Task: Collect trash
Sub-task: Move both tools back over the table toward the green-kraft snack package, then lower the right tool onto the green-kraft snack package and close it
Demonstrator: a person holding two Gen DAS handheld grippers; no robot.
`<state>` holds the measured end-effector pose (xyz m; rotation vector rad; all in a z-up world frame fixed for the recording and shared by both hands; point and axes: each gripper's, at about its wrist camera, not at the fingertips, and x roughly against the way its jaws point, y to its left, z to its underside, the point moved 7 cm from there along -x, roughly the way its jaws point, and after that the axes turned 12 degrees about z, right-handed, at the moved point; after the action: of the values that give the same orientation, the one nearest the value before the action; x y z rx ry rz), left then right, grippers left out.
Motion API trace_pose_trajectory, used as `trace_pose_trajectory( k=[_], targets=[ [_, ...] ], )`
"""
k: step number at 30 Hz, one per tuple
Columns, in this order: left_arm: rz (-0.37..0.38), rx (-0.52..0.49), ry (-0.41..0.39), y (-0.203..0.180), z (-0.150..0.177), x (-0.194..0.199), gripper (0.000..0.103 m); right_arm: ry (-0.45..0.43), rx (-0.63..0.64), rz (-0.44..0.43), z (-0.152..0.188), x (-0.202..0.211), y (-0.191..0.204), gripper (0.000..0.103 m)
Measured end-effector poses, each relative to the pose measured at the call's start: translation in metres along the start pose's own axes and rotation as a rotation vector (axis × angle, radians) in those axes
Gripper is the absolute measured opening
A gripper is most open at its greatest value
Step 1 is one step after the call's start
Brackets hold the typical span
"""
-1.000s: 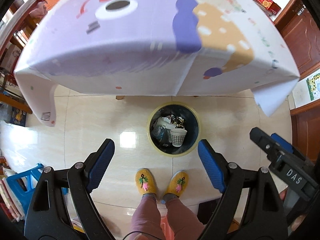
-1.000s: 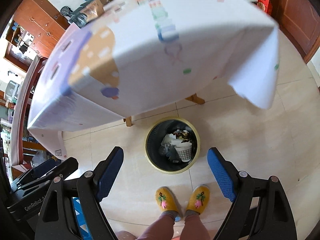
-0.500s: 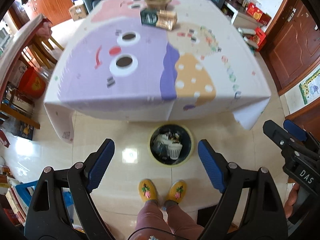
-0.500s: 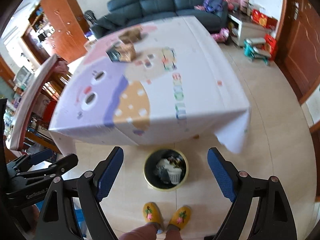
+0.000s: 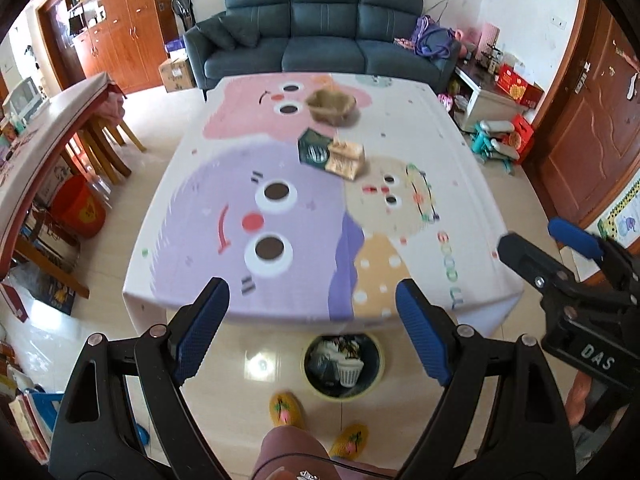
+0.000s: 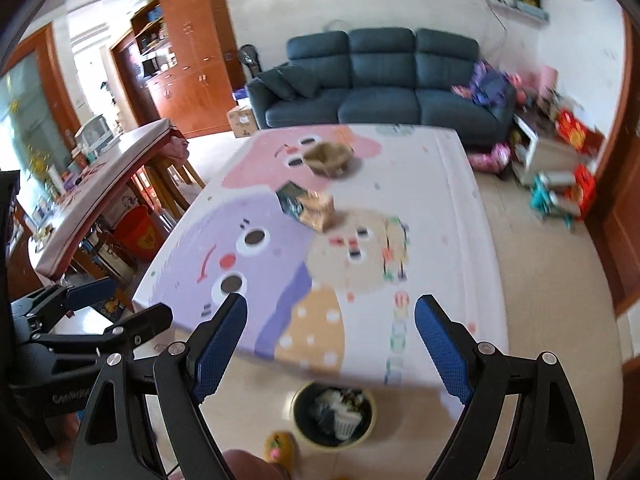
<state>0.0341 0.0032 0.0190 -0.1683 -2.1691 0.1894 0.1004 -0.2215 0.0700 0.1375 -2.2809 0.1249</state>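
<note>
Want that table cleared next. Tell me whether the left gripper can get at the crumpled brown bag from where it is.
Probably yes. The left gripper is open and empty, and only bare tablecloth lies between it and the brown bag.

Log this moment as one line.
left gripper: open, empty | right gripper: open, empty | wrappers on table | bin on floor

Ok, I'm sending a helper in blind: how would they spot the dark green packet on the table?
Start at the table with the cartoon cloth. Near its middle lie two packets touching; further back sits a crumpled brown bag. The dark green packet is the left one, beside the tan packet.
</note>
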Motion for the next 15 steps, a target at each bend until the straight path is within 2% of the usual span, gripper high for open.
trace_pose_trajectory(
  k=[5,9,15],
  targets=[
    [0.015,0.015,-0.009,0.020,-0.041,-0.024,0.083,-0.001,0.058,-0.002,-0.046,-0.043,0.019,0.087],
    [0.031,0.022,0.011,0.043,-0.074,-0.061,0.083,0.045,0.081,-0.003,-0.078,-0.096,0.035,0.087],
    [0.077,-0.011,0.100,0.084,-0.128,-0.133,0.083,0.120,0.129,0.023,-0.117,-0.181,0.057,0.087]
  ],
)
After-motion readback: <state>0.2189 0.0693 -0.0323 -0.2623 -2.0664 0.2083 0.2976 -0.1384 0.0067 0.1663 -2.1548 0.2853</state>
